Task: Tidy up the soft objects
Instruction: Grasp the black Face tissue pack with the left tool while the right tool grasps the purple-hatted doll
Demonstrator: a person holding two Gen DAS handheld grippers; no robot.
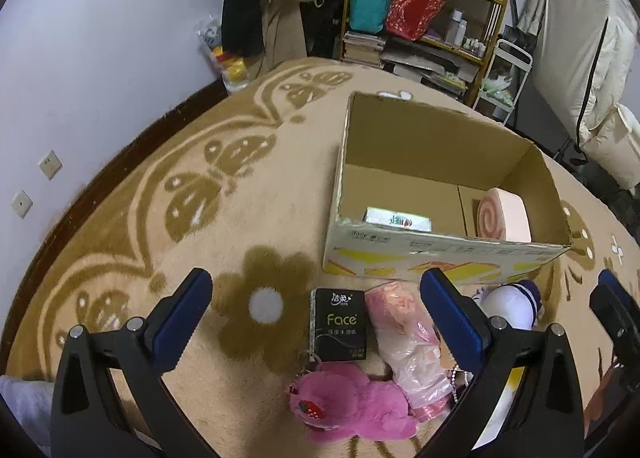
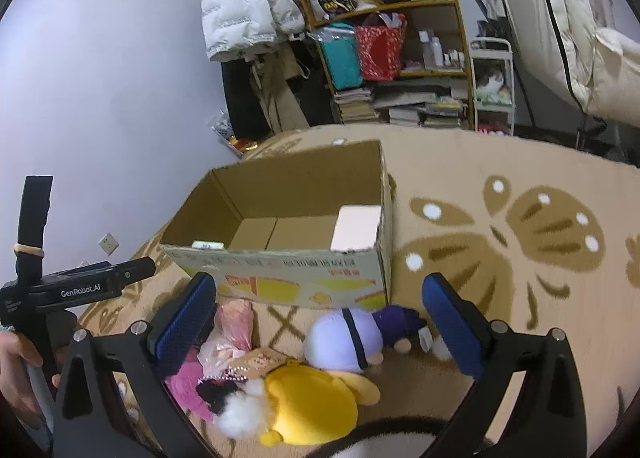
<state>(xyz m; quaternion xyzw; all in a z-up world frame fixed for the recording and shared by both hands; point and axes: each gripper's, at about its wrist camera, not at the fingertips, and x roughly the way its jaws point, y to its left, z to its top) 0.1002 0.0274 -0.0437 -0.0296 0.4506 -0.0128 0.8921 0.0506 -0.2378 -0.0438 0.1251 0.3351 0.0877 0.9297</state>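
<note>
Both the left tongs (image 1: 316, 314) and right tongs (image 2: 320, 318) hang spread and empty over the soft toys heaped on the rug just before the cardboard box (image 1: 440, 258), where the crinkly pink bag (image 1: 404, 338) could slip or snag the bead chain (image 1: 456, 382).

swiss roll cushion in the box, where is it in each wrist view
Left wrist: the swiss roll cushion stands in the right end of the cardboard box, pink spiral face showing.
Right wrist: the same cushion is in the box's right end, only its pale side visible.
Shared landmark: the red gift bag on the shelf behind.
</note>
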